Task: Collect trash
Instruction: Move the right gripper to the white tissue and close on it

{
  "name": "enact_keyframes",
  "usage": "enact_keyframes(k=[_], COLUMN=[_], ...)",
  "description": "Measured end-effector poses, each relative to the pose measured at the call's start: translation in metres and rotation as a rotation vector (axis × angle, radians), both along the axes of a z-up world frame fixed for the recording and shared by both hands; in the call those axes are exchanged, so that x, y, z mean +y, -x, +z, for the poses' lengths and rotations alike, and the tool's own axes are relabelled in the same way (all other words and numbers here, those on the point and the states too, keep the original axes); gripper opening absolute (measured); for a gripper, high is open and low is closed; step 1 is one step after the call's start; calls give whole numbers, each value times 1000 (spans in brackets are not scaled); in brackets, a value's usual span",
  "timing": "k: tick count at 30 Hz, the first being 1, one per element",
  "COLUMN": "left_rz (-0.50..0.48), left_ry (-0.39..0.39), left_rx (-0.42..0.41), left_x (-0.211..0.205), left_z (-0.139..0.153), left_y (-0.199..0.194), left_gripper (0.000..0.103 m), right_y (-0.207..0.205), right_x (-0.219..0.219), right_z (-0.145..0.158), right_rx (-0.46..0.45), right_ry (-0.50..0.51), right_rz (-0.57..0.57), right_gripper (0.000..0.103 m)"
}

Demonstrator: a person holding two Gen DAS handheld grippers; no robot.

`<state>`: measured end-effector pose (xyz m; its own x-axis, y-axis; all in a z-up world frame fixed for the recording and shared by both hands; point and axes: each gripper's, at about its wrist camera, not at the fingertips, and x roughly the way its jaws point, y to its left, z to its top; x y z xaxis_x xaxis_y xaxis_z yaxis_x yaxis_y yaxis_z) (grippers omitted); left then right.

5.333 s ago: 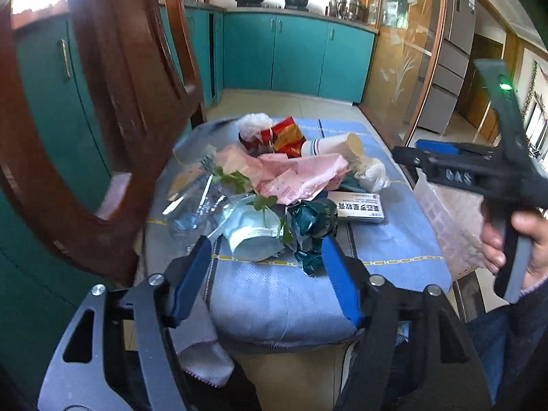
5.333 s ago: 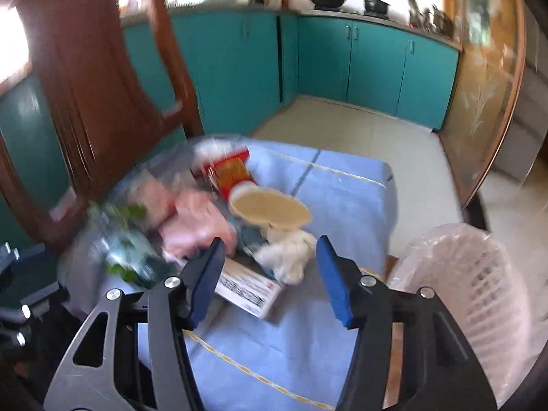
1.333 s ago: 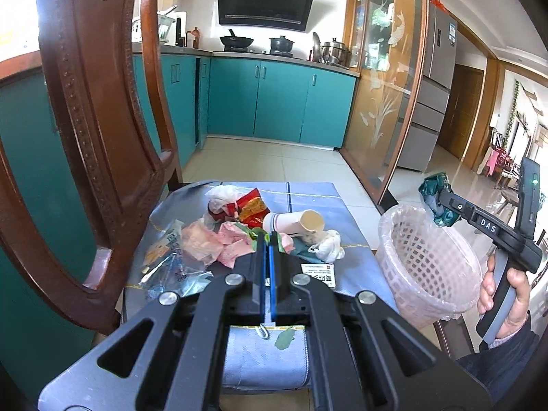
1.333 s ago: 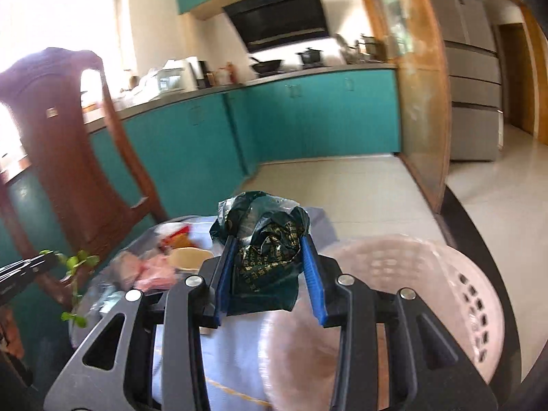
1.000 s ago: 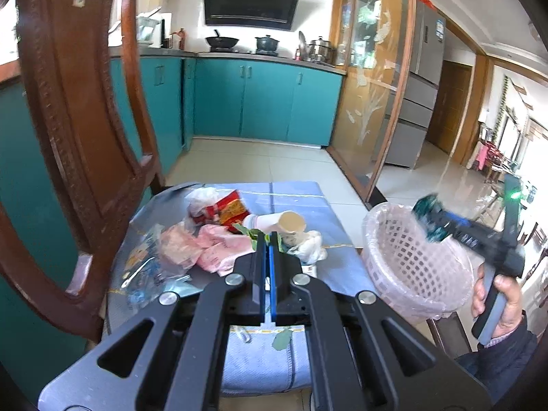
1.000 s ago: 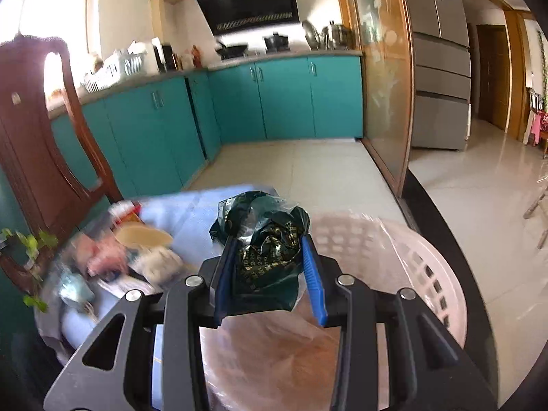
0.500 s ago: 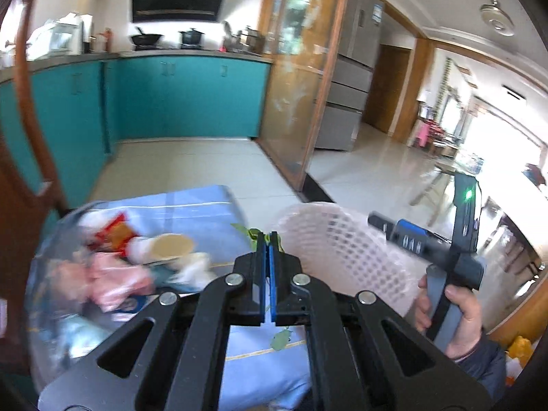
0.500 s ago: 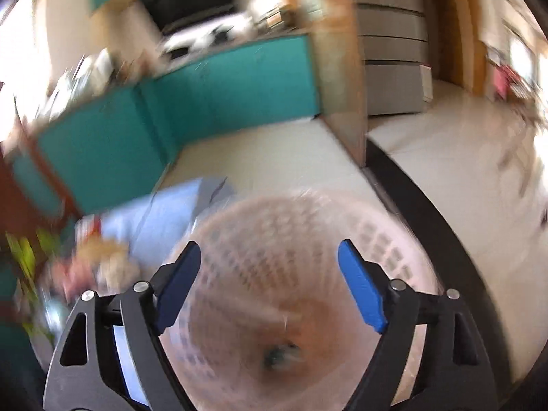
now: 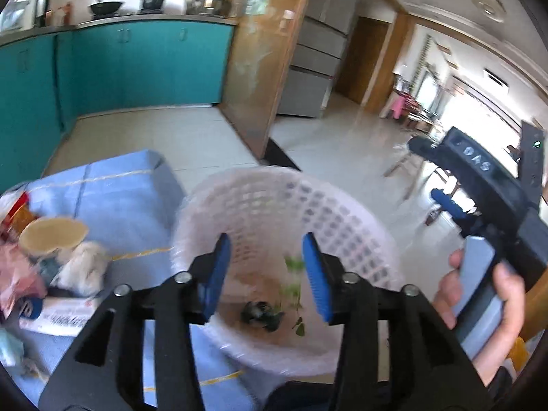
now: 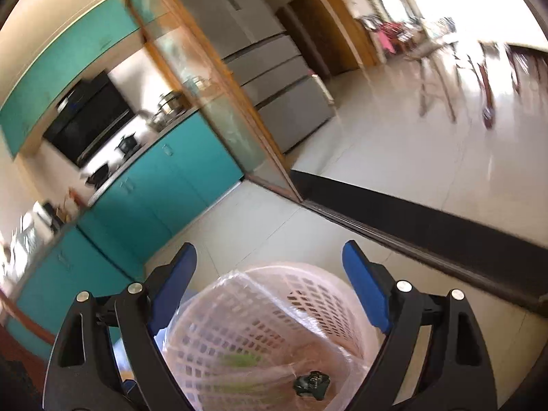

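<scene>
1. On the left of the left wrist view, the rest of the trash lay on the blue cloth (image 9: 113, 198): a paper cup (image 9: 51, 234) on its side, a crumpled white tissue (image 9: 82, 269), pink wrappers (image 9: 17, 274) and a flat printed box (image 9: 58, 315).
2. The left gripper (image 9: 267, 270) had just been opening. A second earlier it was clamped on a leafy green sprig; now its blue pads stood apart with nothing pressed between them, and the sprig (image 9: 291, 287) was dropping inside the basket (image 9: 239, 198), just below and beyond the fingertips.
3. The dark green wrapper (image 9: 260, 313), which the right gripper had carried a second before, lay on the basket floor beside the sprig.
4. The right gripper (image 10: 270, 284) had also just been opening; in its own view the jaws gaped wide and empty above the basket rim, with the wrapper visible below.
5. Judged from this, two pieces were binned, both tools were free, and the pile to the left remained to be collected.
</scene>
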<state>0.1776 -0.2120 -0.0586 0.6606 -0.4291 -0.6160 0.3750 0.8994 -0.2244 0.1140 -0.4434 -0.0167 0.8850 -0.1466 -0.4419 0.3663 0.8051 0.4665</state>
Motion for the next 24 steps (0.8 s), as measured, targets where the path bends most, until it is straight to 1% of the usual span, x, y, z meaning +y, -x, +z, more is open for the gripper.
enact_keyframes(k=[2, 3, 4, 5, 6, 7, 9, 11, 13, 14, 16, 17, 20, 21, 23, 24], left_rz=[100, 142, 207, 254, 322, 384, 484, 560, 600, 614, 632, 637, 628, 620, 605, 595], left_ry=[-35, -50, -72, -86, -105, -116, -133, -163, -169, -169, -174, -175, -161, -157, -166, -170], left_rx=[-10, -19, -31, -37, -43, -43, -39, -19, 7, 22, 52, 69, 108, 123, 143, 152], left_x=[27, 40, 58, 72, 92, 112, 148, 180, 203, 215, 233, 240, 252, 254, 257, 256], left_z=[0, 2, 3, 3, 3, 3, 1, -4, -7, -10, -14, -19, -28, -32, -40, -43], left_y=[7, 10, 15, 20, 26, 33, 44, 55, 64, 68, 71, 74, 79, 79, 79, 79], left_gripper=[48, 48, 49, 49, 49, 49, 49, 49, 45, 44, 44, 44, 44, 44, 49, 55], right_y=[-3, -8, -13, -19, -23, -26, -35, -42, -50, -53, -62, -67, -77, -75, -80, -83], right_x=[18, 30, 39, 59, 75, 87, 132, 165, 199, 211, 241, 247, 278, 281, 292, 297], right_z=[7, 9, 10, 10, 10, 9, 3, -3, -13, -14, -28, -33, -50, -56, -65, -68], right_rx=[-12, -17, -16, -14, -7, 0, 34, 64, 115, 131, 186, 211, 276, 290, 328, 339], right_ry=[66, 99, 118, 143, 159, 171, 213, 212, 229, 242, 290, 304, 363, 380, 421, 428], right_rz=[74, 138, 193, 295, 374, 426, 614, 748, 846, 865, 900, 903, 909, 904, 892, 891], right_gripper=[85, 85, 85, 85, 85, 85, 85, 85, 85, 85, 85, 85, 85, 85, 85, 85])
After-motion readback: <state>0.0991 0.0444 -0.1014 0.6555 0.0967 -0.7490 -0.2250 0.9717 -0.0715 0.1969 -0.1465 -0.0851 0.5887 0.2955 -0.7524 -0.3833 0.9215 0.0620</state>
